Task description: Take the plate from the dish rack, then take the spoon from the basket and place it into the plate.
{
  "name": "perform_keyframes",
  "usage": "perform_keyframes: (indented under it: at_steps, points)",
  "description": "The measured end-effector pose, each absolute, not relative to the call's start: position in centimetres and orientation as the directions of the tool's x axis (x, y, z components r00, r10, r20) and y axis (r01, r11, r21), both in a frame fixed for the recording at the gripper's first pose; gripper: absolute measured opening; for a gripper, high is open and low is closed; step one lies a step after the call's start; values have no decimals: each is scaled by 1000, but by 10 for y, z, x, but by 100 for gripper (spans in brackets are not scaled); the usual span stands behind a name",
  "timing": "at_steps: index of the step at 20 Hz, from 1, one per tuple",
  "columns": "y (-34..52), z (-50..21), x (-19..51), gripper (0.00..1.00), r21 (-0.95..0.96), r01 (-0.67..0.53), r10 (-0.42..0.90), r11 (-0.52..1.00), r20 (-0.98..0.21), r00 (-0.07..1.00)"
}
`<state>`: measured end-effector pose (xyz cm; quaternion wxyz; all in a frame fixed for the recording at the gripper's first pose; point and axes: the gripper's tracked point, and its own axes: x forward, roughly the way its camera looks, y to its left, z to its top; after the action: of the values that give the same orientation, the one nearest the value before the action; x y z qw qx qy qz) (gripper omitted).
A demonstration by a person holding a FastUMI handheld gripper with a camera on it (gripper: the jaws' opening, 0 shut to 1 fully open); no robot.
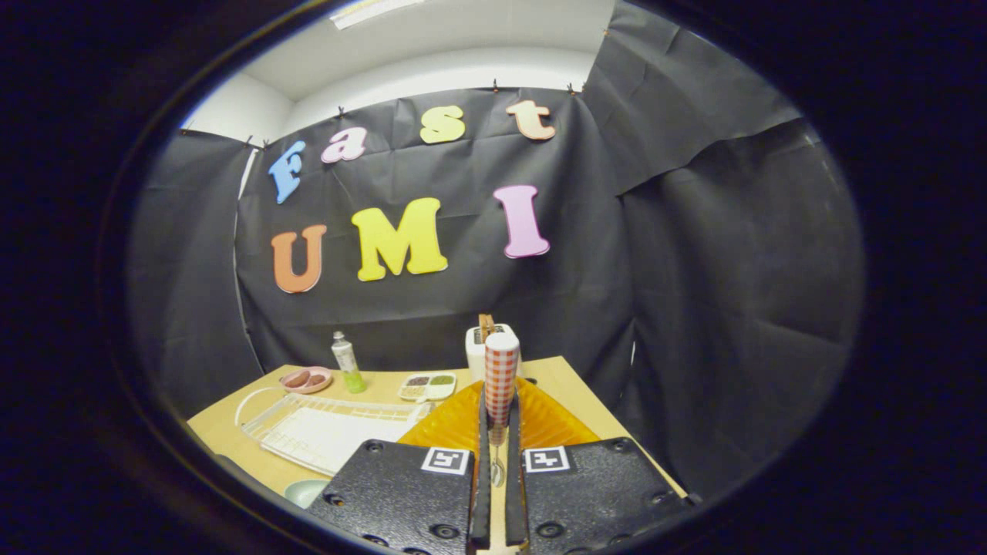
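Two fingers of the gripper (498,432) nearly closed, pinching the red-checked-handled spoon (501,381) upright above the orange ribbed basket (544,420); pale green plate (306,491) sits at the wooden table's (224,432) near edge beside the white dish rack (328,432) — swing over level, lower gently

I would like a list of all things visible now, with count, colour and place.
spoon: one, red-white checked handle, upright between the fingers
basket: one, orange, just ahead of the fingers
dish rack: one, white, left of basket
plate: one, pale green, near rack's front corner
bottle: one, green bottom, behind rack
dish: one, pink, beside bottle
compartment tray: one, white, behind rack
toaster: one, white, beyond basket
table: one, tan
gripper: one; fingers shut on spoon
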<state>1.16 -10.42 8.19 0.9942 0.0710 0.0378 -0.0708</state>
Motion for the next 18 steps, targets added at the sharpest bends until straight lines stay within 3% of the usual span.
perform_keyframes:
  at_steps: [6,18]
  points:
    - [-32,69,-23,13,139,80,-72,987,-61,996]
    - [92,-9,-25,13,208,-16,49,978,-157,986]
